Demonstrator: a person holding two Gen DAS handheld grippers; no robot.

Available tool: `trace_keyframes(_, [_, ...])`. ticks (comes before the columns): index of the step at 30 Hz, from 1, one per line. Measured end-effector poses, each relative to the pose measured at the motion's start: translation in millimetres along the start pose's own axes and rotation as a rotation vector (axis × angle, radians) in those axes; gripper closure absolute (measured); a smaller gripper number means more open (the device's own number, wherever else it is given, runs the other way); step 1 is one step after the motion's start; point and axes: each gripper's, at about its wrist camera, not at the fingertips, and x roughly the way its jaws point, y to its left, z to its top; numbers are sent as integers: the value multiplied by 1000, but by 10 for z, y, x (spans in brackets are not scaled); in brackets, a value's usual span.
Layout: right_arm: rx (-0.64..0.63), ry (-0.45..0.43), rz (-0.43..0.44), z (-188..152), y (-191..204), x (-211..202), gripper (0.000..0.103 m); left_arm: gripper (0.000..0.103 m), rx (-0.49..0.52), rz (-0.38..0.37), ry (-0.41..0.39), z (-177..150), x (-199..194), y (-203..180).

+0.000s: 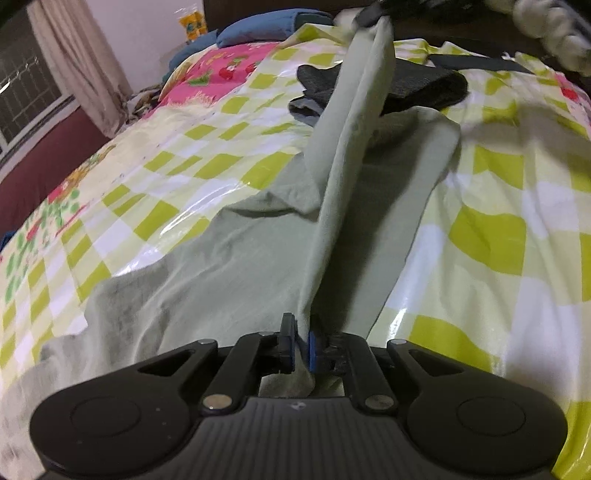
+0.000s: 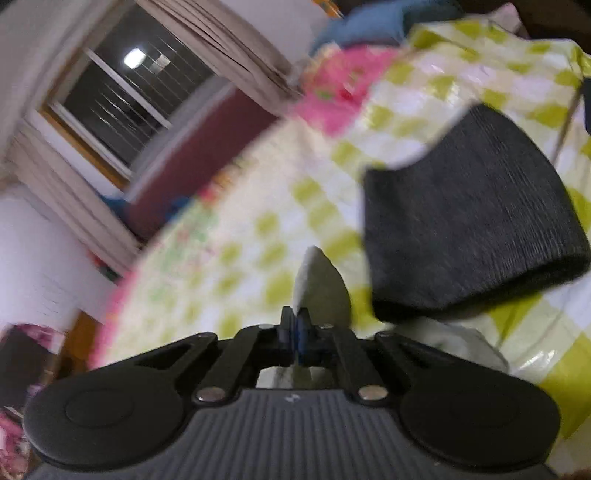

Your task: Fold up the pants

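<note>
Pale green pants point(image 1: 236, 258) lie partly spread on a bed with a green-and-white checked plastic cover point(image 1: 491, 236). My left gripper point(image 1: 303, 345) is shut on an edge of the pants, and the cloth rises from it as a taut ridge to the top of the view. There my right gripper point(image 1: 371, 14) holds the other end, blurred. In the right wrist view my right gripper point(image 2: 297, 339) is shut on a corner of the pants point(image 2: 321, 288), which sticks up between the pads.
A folded dark grey garment point(image 1: 417, 88) lies on the bed behind the pants, and is close on the right in the right wrist view point(image 2: 469, 221). Blue pillows point(image 1: 266, 29) lie at the head. A window point(image 2: 122, 96), curtains and a maroon wall are to the left.
</note>
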Motion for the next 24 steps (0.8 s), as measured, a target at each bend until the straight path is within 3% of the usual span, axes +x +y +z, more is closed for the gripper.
trace_keyframes(3, [-74,-43,-26,-69,57,-149,99,77,10,13,5,10,7,-39])
trace_keyframes(6, [-178,-3,-215,-213,-62,1,96,76,31,27,10,8,16,-80])
trace_keyframes(9, [-208,74,-322,-396,-264,107,92,76,40,27,14,8,11,-86])
trace_keyframes(10, [-188,94,-327,-428,-322,104,84,76,41,27,15,6,8,-86])
trace_keyframes(11, [-155,106,-323,-467,-387,60,69,76,42,27,16,6,4,-83])
trace_keyframes(13, [-80,97,-308,-525,-489,-56,54,76,43,27,15,5,0,-85])
trace_keyframes(17, [85,69,-261,-616,-697,-246,54,76,45,28,7,-3,4,-105])
trace_keyframes(22, [267,98,-140,-649,-887,67,54,76,41,37,20,15,7,-126])
trace_keyframes(24, [304,53,-135,-650,-893,211,70,76,41,39,27,25,15,-127])
